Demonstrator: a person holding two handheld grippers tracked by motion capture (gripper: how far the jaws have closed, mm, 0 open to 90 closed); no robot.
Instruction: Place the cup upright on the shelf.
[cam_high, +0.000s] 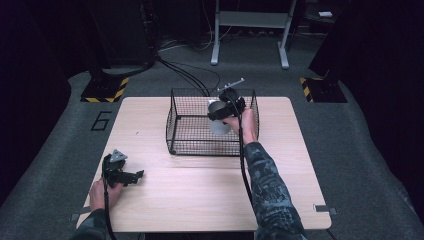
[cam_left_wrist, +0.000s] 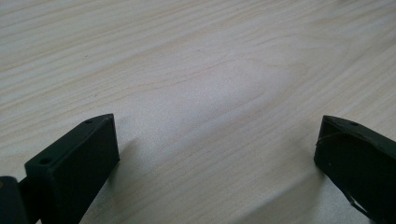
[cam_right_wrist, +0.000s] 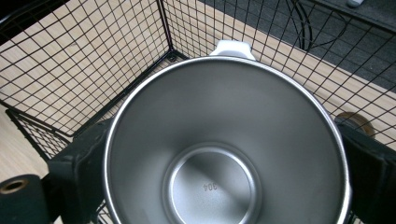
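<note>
A steel cup (cam_high: 218, 121) with a white handle tab (cam_right_wrist: 232, 47) hangs over the black wire basket (cam_high: 182, 117), held inside its walls. My right gripper (cam_high: 223, 110) is shut on the cup; its black jaws press the cup's outer wall on both sides in the right gripper view, where the cup's bare inside (cam_right_wrist: 219, 158) faces the camera. My left gripper (cam_high: 131, 176) rests low on the wooden table (cam_high: 200, 195) at the front left, open, with nothing but bare wood (cam_left_wrist: 215, 116) between its jaws.
The basket stands at the table's far middle, with wood showing through its mesh (cam_right_wrist: 70, 60). Black cables (cam_high: 192, 77) run across the grey floor behind the table. A grey metal stand (cam_high: 250, 30) rises farther back.
</note>
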